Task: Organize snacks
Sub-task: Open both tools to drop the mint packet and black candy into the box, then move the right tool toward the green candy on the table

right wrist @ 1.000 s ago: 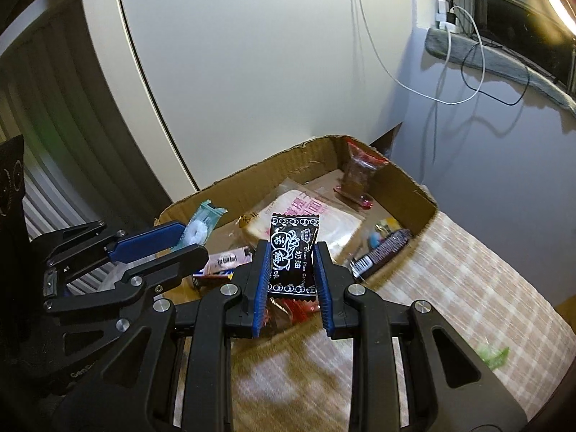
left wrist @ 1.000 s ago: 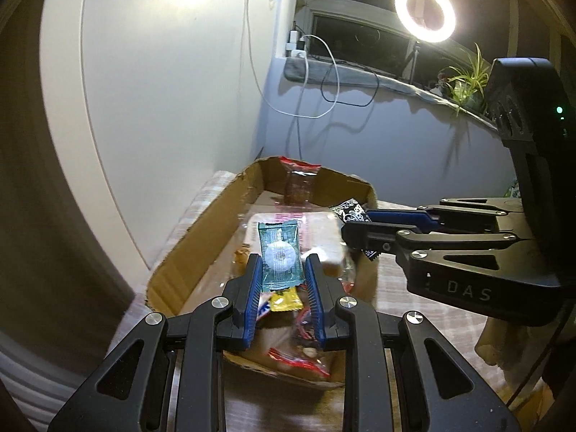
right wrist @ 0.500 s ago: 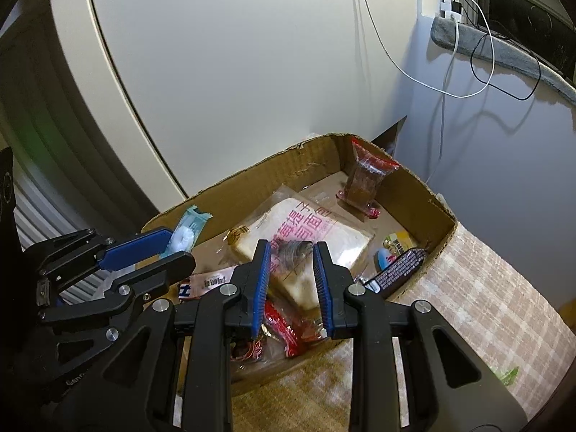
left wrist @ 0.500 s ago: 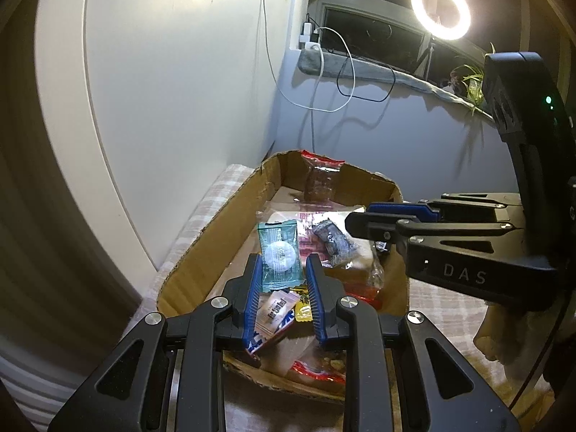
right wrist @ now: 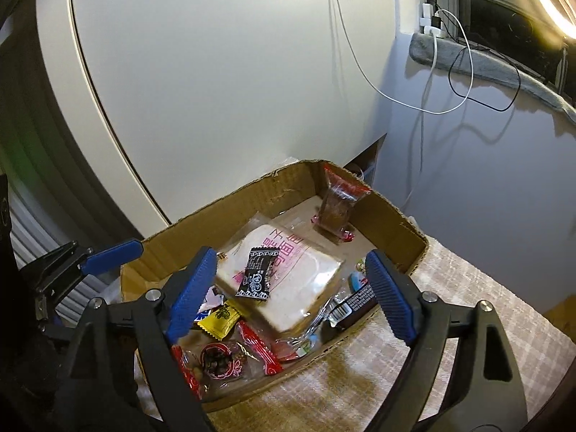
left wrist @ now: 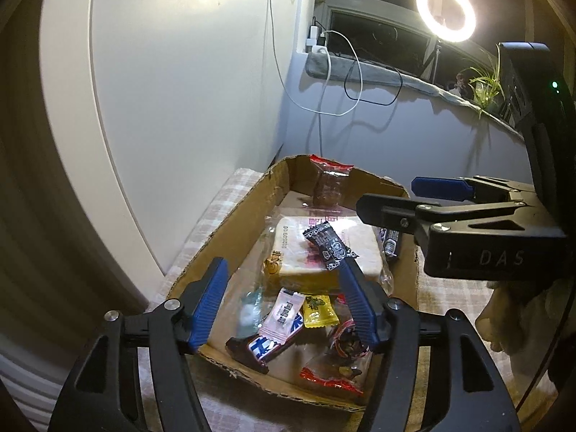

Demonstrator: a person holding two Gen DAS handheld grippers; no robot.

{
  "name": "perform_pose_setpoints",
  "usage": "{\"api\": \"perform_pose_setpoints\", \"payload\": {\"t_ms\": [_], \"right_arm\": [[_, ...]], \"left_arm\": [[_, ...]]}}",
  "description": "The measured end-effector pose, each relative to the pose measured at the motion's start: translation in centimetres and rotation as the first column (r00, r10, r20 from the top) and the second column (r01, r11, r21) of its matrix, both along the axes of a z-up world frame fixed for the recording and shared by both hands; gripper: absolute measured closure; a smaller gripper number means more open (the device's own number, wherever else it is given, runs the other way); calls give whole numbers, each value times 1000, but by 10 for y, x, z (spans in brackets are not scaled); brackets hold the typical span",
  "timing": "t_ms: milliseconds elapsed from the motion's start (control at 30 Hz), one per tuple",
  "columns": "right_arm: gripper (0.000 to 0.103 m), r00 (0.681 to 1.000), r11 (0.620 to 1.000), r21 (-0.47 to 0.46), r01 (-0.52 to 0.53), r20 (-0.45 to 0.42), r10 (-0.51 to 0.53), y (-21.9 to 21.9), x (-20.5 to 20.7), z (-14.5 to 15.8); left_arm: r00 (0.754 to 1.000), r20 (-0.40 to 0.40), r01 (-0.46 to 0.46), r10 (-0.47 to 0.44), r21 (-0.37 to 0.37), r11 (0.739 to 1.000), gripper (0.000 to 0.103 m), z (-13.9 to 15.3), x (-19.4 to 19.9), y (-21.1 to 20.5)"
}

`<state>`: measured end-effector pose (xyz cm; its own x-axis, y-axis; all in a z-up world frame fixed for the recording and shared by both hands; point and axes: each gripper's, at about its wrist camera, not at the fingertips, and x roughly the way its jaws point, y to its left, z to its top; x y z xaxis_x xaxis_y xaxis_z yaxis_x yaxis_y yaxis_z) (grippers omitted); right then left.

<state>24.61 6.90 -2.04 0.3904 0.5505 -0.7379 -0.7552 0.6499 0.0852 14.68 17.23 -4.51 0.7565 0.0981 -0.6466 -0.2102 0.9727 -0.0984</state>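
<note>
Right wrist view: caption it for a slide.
Right tool opening above the cardboard box, black candy packet lying on the bagged bread.

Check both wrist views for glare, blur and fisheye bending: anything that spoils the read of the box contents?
Left wrist view: the round ring light flares top right, a teal-and-white sweet in the brown cardboard box is smeared. Right wrist view: glare clips the top right corner, the white wall panel edge bows strongly, the black printed candy wrapper reads sharp.

A checked tablecloth [right wrist: 450,309] carries the cardboard box [right wrist: 388,216] of snacks
</note>
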Motion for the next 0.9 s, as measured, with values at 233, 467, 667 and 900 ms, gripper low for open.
{"api": "perform_pose_setpoints", "payload": {"t_ms": [233, 467, 667, 900], "right_arm": [[15, 1000, 1000, -8, 13, 10, -13, -8, -1, 3], [14, 1000, 1000, -10, 21, 22, -20, -23, -2, 9], [14, 999, 999, -15, 41, 27, -41, -40, 0, 11], [14, 997, 998, -8, 57, 44, -56, -69, 1, 19]], "left_arm": [[1000, 11, -1, 1, -1, 1000, 39, 2, 1, -2], [1000, 20, 17, -18, 7, 1000, 39, 6, 0, -11], [999, 28, 31, -32, 10, 999, 39, 10, 1, -22], [998, 37, 57, -57, 9, 998, 39, 14, 3, -37]]}}
